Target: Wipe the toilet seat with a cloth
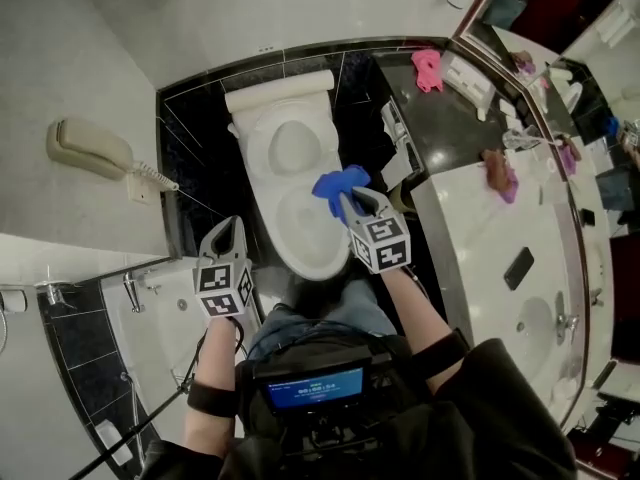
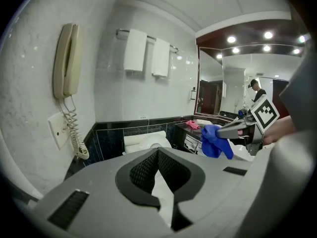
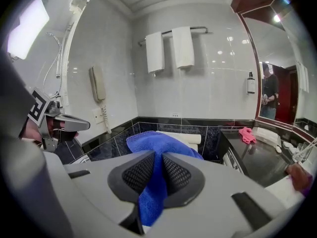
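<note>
Your right gripper (image 1: 352,202) clamps the blue cloth (image 1: 334,181); your left gripper (image 1: 228,226) is closed, empty. Press the cloth flat along the toilet seat (image 1: 283,250).

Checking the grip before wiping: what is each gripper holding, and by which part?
Right gripper: blue cloth, pinched at a bunched fold, most of it beyond the jaws. Left gripper: shut, nothing held.

I carry two grey plastic tools: the left gripper (image 1: 229,224) and the right gripper (image 1: 347,200), each bearing a white cube (image 1: 380,244) with black square markers. My forearms wear black bands (image 1: 208,398). I wear blue jeans (image 1: 300,320). On my chest sits a dark unit with a blue-lit screen (image 1: 313,388), and a black cable (image 1: 120,438) hangs from it.
</note>
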The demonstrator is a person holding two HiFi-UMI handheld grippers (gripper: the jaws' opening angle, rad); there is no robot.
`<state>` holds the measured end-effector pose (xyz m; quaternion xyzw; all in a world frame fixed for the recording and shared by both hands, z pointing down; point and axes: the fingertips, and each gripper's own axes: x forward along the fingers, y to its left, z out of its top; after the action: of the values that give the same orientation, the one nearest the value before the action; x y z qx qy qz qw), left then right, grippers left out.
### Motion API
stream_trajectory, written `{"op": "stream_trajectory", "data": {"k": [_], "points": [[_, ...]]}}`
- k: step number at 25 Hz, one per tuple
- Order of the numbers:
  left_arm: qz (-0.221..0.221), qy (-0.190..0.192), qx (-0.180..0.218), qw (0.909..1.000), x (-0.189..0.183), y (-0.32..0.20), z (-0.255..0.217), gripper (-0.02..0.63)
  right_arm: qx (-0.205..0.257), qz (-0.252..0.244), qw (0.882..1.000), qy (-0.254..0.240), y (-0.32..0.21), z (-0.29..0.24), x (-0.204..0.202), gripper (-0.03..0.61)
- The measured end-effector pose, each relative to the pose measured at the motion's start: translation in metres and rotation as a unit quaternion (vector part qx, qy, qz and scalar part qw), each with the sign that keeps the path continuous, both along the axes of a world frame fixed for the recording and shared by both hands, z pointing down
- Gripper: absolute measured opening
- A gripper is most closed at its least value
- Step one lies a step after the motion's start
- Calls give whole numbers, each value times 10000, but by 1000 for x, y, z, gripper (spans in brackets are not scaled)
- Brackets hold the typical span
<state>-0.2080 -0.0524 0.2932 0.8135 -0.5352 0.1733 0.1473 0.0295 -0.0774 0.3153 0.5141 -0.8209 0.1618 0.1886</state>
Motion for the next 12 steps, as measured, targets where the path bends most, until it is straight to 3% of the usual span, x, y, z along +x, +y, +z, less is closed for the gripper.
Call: {"op": "stream_trajectory", "data": {"k": [12], "points": [[-101, 53, 241, 9996, -9, 32, -23, 0, 114, 69, 9999, -27, 38, -13, 10, 74]]}}
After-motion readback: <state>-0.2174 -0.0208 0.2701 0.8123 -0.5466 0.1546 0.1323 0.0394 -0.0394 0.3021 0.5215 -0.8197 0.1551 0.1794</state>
